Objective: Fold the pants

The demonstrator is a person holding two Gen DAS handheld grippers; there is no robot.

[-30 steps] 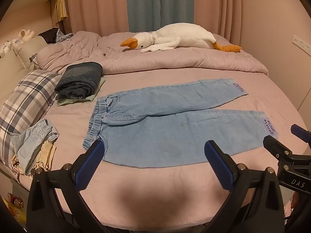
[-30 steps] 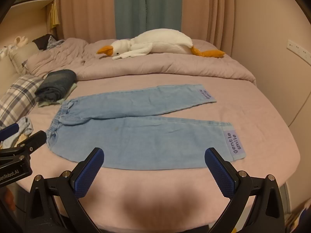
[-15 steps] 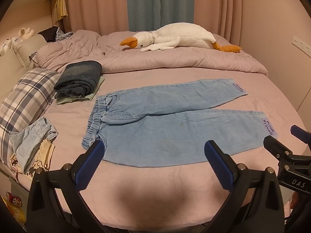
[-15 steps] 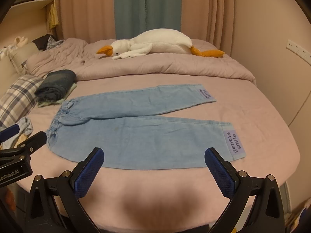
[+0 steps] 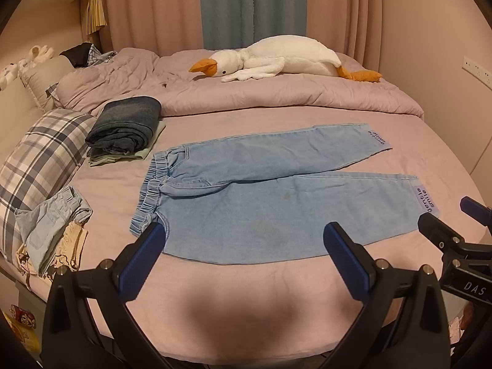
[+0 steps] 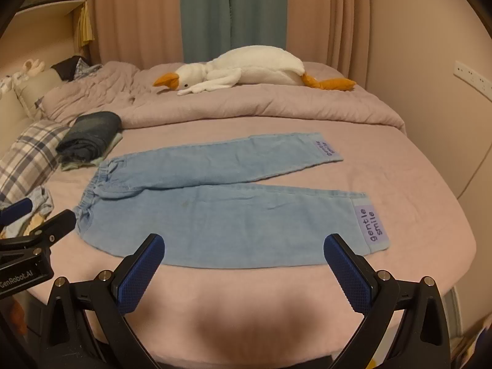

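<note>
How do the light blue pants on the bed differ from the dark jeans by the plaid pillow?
The light blue pants lie spread flat, legs apart; the dark jeans are folded into a thick bundle. The pants lie directly on the sheet; the jeans sit on pale green fabric. Both look like denim, untouched by either gripper.

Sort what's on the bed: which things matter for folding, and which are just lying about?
For the job: light blue jeans, spread flat; left claw and right claw, both open.

Lying about: plush goose, folded dark jeans, plaid pillow, small clothes pile.
</note>
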